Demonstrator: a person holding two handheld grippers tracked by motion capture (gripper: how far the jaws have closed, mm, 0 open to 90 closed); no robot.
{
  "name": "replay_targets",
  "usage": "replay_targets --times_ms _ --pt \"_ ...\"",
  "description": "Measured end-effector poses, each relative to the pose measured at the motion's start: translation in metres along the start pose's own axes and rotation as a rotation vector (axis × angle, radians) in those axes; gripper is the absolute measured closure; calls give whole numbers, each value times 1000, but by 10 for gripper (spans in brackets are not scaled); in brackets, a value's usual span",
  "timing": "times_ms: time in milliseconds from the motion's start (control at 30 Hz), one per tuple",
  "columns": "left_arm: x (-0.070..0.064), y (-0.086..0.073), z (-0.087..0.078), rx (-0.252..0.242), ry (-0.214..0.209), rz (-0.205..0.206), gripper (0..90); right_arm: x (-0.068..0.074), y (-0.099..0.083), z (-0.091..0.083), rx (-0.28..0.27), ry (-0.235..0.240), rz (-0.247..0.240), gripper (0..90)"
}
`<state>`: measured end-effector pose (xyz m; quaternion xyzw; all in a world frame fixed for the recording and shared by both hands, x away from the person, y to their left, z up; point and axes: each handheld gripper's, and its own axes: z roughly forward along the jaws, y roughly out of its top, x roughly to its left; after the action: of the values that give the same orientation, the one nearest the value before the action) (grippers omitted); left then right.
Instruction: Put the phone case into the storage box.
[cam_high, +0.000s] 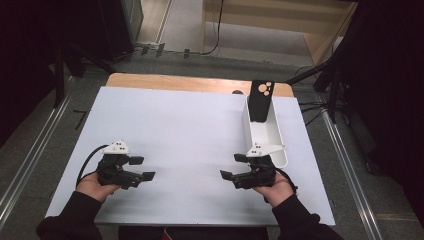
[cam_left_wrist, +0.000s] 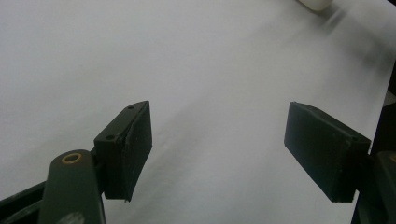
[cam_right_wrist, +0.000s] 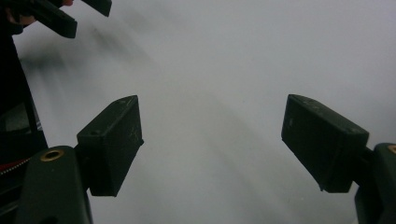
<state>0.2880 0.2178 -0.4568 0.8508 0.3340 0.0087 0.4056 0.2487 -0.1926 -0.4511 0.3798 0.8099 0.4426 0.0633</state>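
A long white tray (cam_high: 264, 136) lies along the table's right side. A black phone case (cam_high: 260, 104) with round camera cut-outs leans upright at its far end. My left gripper (cam_high: 142, 168) hovers low over the near left of the white table (cam_high: 185, 125), open, its jaws pointing right with nothing between them. My right gripper (cam_high: 233, 166) is just in front of the tray's near end, open and pointing left, also empty. Wide-apart jaws over bare white surface show in the left gripper view (cam_left_wrist: 219, 140) and in the right gripper view (cam_right_wrist: 212, 140).
A wooden strip (cam_high: 190, 82) runs along the table's far edge. Grey floor with metal rails (cam_high: 30, 155) lies on both sides, and cables trail at the back right. A corner of the white tray (cam_left_wrist: 315, 3) shows ahead of the left gripper. The left gripper (cam_right_wrist: 70, 18) appears far off in the right gripper view.
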Motion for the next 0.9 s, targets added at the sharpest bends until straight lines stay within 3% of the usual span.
replay_targets --times_ms 600,900 --pt "-2 -1 -2 -8 -7 3 231 4 -32 -15 3 16 -26 188" --pt "-5 -3 -3 -9 -14 2 231 0 -46 -24 18 -16 -16 188"
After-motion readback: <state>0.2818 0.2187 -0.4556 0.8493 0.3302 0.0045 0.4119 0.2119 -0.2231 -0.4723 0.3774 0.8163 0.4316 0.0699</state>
